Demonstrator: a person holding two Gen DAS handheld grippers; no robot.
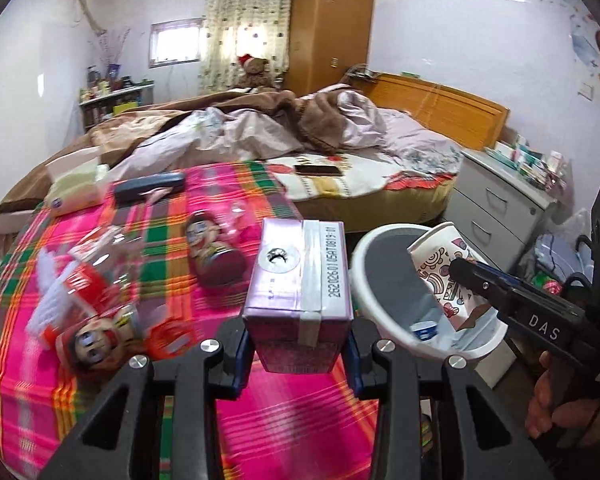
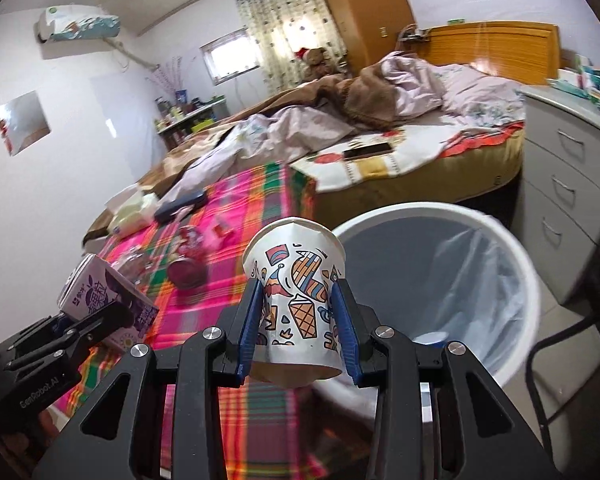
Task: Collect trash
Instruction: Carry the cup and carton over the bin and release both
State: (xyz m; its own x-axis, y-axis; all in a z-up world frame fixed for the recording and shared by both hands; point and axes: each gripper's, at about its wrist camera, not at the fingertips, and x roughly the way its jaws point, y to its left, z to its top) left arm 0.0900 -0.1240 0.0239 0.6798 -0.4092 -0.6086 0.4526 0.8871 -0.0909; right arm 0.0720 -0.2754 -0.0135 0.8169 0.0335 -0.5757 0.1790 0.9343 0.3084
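Left gripper (image 1: 298, 354): closed on a purple drink carton (image 1: 300, 280), carried above the plaid tabletop (image 1: 228, 412).
Right gripper (image 2: 298, 332): its blue pads (image 2: 250, 324) clamped a printed paper cup (image 2: 296, 296), squashed at the rim, by the bin's near edge.
White bin (image 2: 512, 256): lined with a clear bag, just beside the tabletop; something small and blue lay inside, perhaps a lid.
Left on the tabletop: a red-labelled bottle (image 1: 92, 280), a small dark jar (image 1: 216, 256), too blurred to read.
Bed (image 1: 340, 184): unmade, beyond the tabletop.
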